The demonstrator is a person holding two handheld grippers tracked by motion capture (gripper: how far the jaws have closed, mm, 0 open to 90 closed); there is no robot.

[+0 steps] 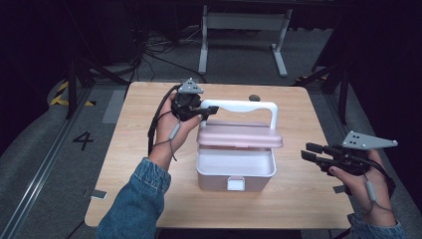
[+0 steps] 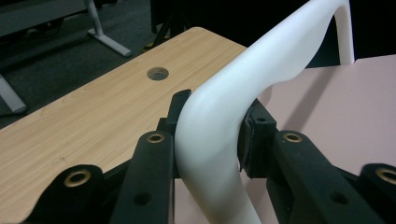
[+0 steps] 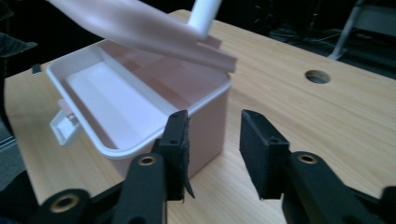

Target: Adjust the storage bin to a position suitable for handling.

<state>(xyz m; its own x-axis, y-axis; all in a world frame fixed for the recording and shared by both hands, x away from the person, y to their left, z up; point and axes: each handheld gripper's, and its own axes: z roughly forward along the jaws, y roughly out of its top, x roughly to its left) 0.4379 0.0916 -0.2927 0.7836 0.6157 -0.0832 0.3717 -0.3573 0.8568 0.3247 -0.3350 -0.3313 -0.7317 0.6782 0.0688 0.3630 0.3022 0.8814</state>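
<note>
A pink storage box (image 1: 235, 172) sits in the middle of the wooden table (image 1: 298, 199), its white front latch (image 1: 236, 184) hanging loose toward the person. The pink lid (image 1: 240, 135) is lifted off the front rim and tilted up, hinged along the back, so the box gapes at the front. Inside, the right gripper view shows a white tray (image 3: 112, 100) across the front part and pinkish compartments behind it — nothing can be seen lying in any of them.

The left gripper (image 1: 201, 112) is clamped on the white carrying handle (image 1: 249, 105) at its left corner, where the bar bends downward; in the left gripper view both pads press against the plastic (the handle arches on over the lid to its far post).

The right gripper (image 1: 311, 152) is held off to the right of the box, well apart from it, jaws pointing toward its side wall. Its jaws stand partly apart with only bare tabletop between them — it holds nothing.

A round cable hole (image 1: 254, 97) lies in the table behind the box.
</note>
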